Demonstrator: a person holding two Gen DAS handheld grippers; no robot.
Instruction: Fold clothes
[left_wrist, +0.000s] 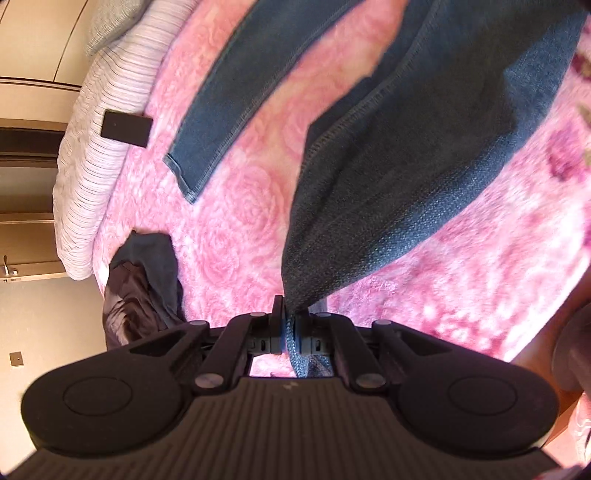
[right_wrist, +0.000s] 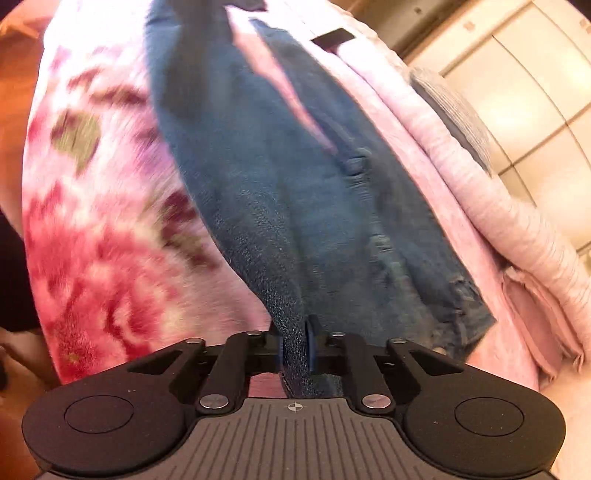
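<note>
Jeans (right_wrist: 295, 206) blurred, top probably cut off.

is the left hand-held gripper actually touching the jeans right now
Touching. The left wrist view shows the left hand-held gripper shut on a fold of the jeans, denim pinched between its fingers.

A pink rose-patterned blanket (left_wrist: 240, 221) covers the bed, with a striped white quilt (left_wrist: 92, 166) and perhaps a phone (left_wrist: 127, 129).
</note>
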